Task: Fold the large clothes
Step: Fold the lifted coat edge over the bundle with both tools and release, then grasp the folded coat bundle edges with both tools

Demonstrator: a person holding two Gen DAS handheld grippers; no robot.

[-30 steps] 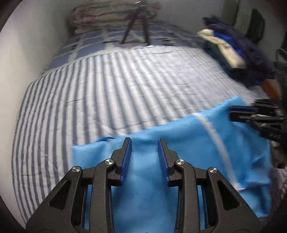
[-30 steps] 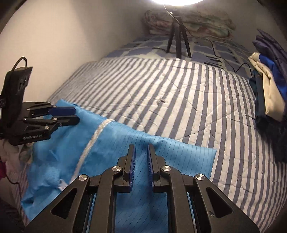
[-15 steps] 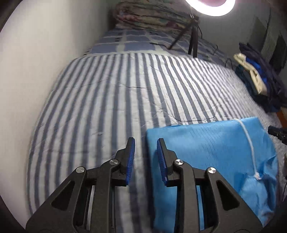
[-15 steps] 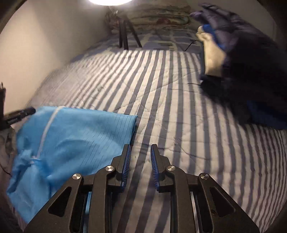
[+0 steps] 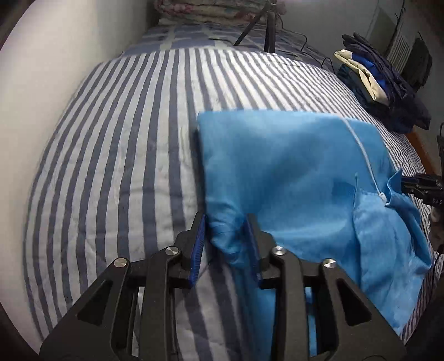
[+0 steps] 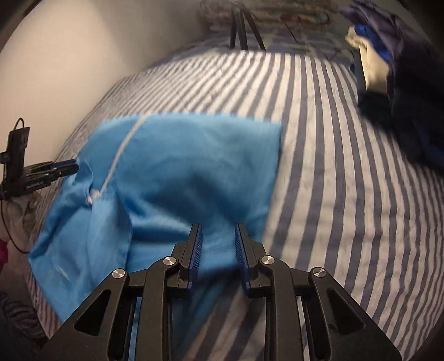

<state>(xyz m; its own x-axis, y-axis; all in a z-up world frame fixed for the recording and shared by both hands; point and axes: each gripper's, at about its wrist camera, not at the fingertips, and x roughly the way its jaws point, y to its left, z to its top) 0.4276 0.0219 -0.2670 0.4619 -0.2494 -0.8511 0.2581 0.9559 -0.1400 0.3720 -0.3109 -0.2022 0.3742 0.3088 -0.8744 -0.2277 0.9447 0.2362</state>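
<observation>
A bright blue garment (image 5: 299, 177) with a white zipper line (image 5: 363, 155) lies folded on the striped bed; it also shows in the right wrist view (image 6: 180, 172). My left gripper (image 5: 226, 230) is open, its jaws either side of the garment's near left corner, which bunches between them. My right gripper (image 6: 217, 238) is open, its jaws either side of the garment's near right corner. Each gripper shows at the edge of the other's view, the right gripper (image 5: 416, 184) by the garment's right side and the left gripper (image 6: 55, 169) by its left side.
The blue-and-white striped bedspread (image 5: 125, 138) covers the bed, with a white wall on the left. A pile of dark and cream clothes (image 5: 383, 83) sits at the right side. A tripod (image 5: 266, 27) and folded quilts (image 5: 205, 11) stand at the far end.
Both grippers have moved inward from beside the garment onto its near corners, so cloth now sits between each pair of open jaws. The garment's near edge looks bunched up.
</observation>
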